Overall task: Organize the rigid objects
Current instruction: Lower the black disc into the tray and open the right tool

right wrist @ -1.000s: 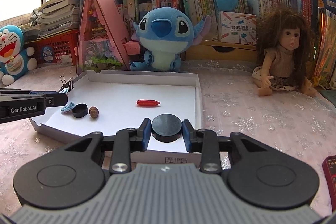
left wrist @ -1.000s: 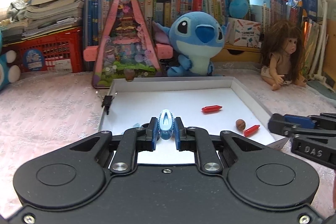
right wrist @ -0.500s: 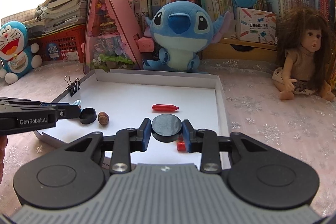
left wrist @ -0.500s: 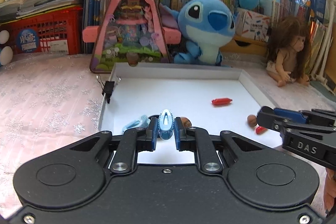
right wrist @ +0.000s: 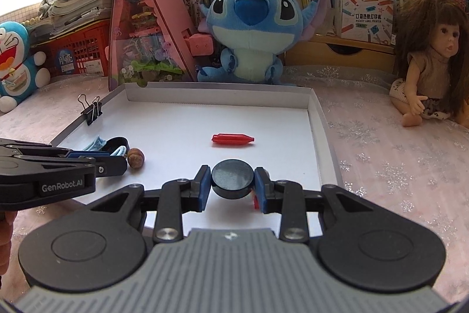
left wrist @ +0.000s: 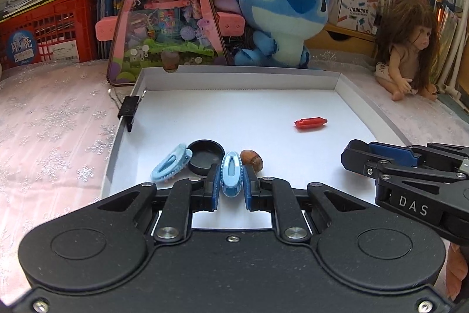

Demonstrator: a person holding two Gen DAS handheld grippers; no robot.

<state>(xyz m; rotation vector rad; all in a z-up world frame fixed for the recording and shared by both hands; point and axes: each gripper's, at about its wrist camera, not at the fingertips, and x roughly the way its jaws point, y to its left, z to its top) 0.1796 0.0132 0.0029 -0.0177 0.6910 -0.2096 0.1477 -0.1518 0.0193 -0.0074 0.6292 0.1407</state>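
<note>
My left gripper (left wrist: 231, 181) is shut on a light blue hair clip (left wrist: 231, 173), low over the front left of the white box lid (left wrist: 234, 77). On the lid's floor beside it lie another blue hair clip (left wrist: 171, 163), a black cap (left wrist: 205, 154) and a brown nut (left wrist: 252, 160). A red capsule-shaped piece (left wrist: 310, 123) lies further right. My right gripper (right wrist: 233, 184) is shut on a black round cap (right wrist: 233, 178) over the lid's front right; a small red piece (right wrist: 255, 200) peeks out under it. The red capsule (right wrist: 233, 139) lies ahead of it.
A black binder clip (left wrist: 129, 109) sits on the lid's left wall. Behind the lid stand a pink triangular toy house (left wrist: 167, 11), a blue Stitch plush (left wrist: 281, 11) and bookshelves. A doll (left wrist: 410, 49) sits at the right. A pink snowflake cloth (left wrist: 52, 122) covers the table.
Both grippers have moved forward and down over the box lid with their objects still held. The loose clip, cap and nut have come into the left wrist view.
</note>
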